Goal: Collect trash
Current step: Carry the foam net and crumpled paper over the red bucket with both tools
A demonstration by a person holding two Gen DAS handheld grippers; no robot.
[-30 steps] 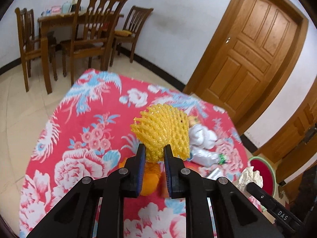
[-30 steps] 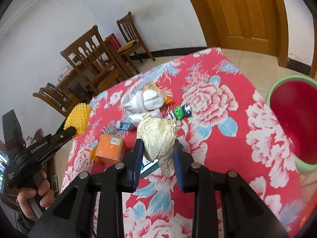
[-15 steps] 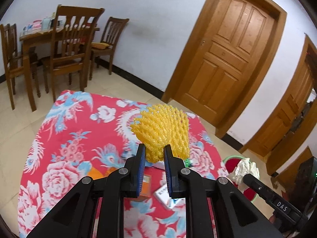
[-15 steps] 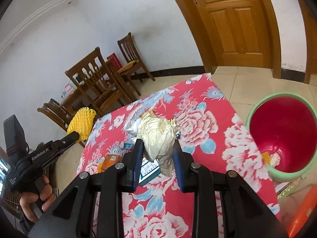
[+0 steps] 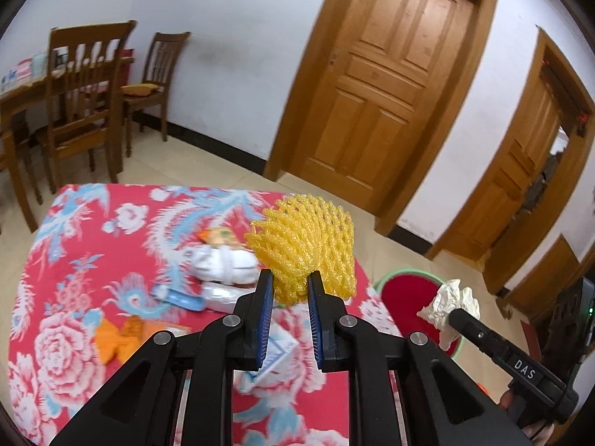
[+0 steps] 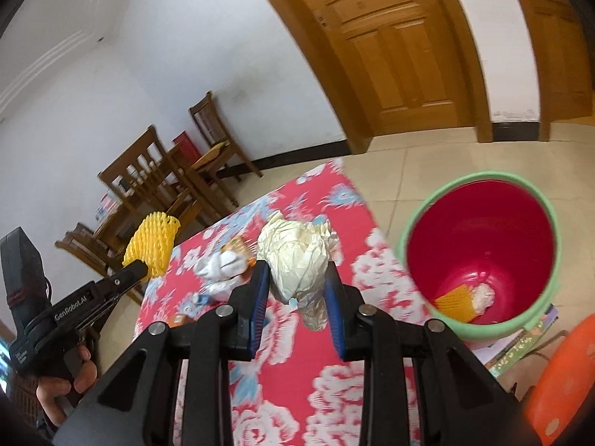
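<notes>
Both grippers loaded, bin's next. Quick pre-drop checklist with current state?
1. Left gripper clamped on yellow foam net: ok, net pinched between the pads, clear of the table.
2. Right gripper clamped on crumpled paper wad: ok.
3. Red bin open and has room: ok, only a few scraps at the bottom.
4. Either load above the bin mouth: not ok, in the right wrist view both are over the floral tablecloth, bin off to the side.
5. Path between grippers and bin free: cannot tell, space beyond the table edge is only partly shown.
6. Table cleared: not ok, wrappers and a box remain.
</notes>
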